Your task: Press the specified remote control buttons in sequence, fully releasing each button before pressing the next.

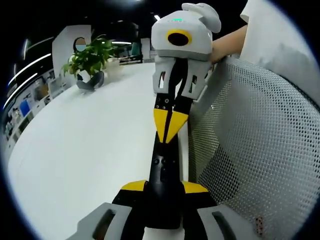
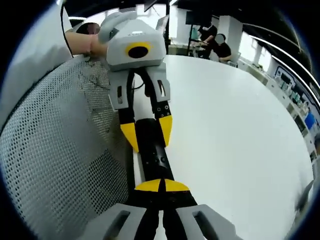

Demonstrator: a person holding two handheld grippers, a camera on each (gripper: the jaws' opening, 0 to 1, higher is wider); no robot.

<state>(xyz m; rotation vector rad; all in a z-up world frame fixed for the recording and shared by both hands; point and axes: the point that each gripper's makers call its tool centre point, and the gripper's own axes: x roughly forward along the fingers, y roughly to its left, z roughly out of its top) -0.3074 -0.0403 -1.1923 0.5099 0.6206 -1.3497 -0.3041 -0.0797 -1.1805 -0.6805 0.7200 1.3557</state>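
Observation:
A slim black remote control (image 1: 164,170) lies lengthwise between the two grippers above the white table (image 1: 90,150). My left gripper (image 1: 165,186) is shut on one end of it, with a yellow fingertip on either side. My right gripper (image 1: 170,125) comes in from the top of the left gripper view, its jaws shut into one point at the remote's far end. In the right gripper view, the right gripper (image 2: 162,186) has its closed yellow tips down on the remote (image 2: 154,152). The left gripper (image 2: 147,132) clamps the other end. I cannot tell whether a button is pressed in.
A grey mesh chair back (image 1: 260,150) stands close beside the grippers (image 2: 55,150). A potted plant (image 1: 90,60) sits at the table's far edge. A person's arm (image 1: 230,42) holds the right gripper. Two people (image 2: 215,45) sit far across the room.

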